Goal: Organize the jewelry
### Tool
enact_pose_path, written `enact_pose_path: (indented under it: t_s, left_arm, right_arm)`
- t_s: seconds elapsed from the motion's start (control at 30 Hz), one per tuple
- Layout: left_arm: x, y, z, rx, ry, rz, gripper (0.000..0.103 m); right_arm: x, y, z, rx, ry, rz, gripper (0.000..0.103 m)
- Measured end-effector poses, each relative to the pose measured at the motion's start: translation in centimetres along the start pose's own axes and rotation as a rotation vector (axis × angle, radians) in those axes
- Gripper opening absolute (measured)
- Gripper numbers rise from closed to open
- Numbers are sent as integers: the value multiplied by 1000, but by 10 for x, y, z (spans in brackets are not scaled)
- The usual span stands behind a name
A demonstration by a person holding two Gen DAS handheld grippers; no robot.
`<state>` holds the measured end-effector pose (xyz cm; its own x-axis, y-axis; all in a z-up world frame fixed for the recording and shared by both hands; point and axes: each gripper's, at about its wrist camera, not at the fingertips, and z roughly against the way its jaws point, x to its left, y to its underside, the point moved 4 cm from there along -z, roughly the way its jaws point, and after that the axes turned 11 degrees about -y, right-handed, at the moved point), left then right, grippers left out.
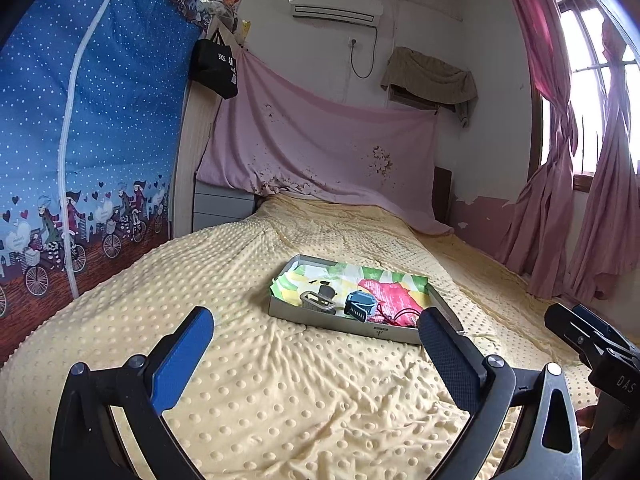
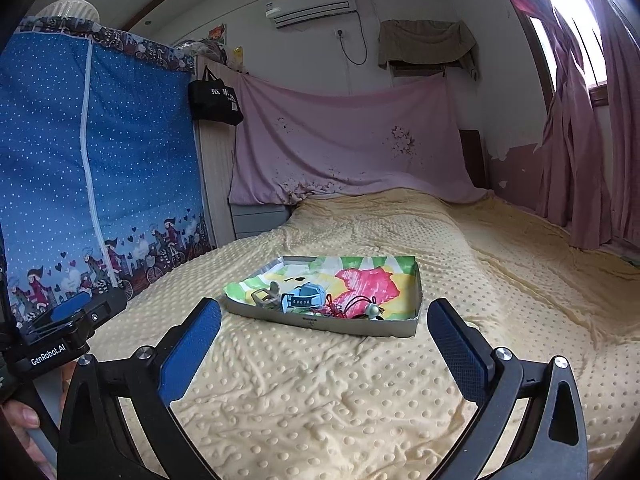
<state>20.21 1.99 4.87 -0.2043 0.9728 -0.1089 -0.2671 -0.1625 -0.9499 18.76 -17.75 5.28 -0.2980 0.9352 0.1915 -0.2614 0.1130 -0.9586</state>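
A: What lay under the tools?

B: A bed spread with a bumpy yellow blanket [image 2: 320,392], wide ahead of and beneath both grippers. It looked like the work surface, soft enough that small pieces would not roll far.

A: And the jewelry?

B: It sat in a shallow grey box [image 2: 280,318], straight ahead of both grippers and a little beyond their tips. A bright printed cloth [image 2: 372,280] lined it, probably to cushion the pieces and make them easy to see. At the box's near edge were a blue watch [image 2: 304,298], a pale grey watch [image 2: 266,296] to its left, and a red cord [image 2: 340,308] to its right with a small pale charm [image 2: 373,309] on dark string. Everything crowded the near side, within easy reach.

A: How were the grippers?

B: The left gripper [image 1: 316,344] was spread wide and held nothing; the right gripper [image 2: 324,336] was the same. Each hung above the blanket short of the box, the right one's body showing at the left one's far right. I judged nothing was sorted yet, both tools poised for a first pick.
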Motion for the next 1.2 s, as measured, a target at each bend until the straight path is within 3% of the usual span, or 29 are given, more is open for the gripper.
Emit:
enact_pose_path:
  t_s: [0.67, 1.2]
  left_arm:
    - [4, 36, 64, -52, -11, -62, 103]
    - [6, 58, 77, -49, -39, -82, 103]
  right_arm:
    - [20, 32, 59, 13, 17, 32, 101]
    - [10, 60, 72, 21, 44, 4, 102]
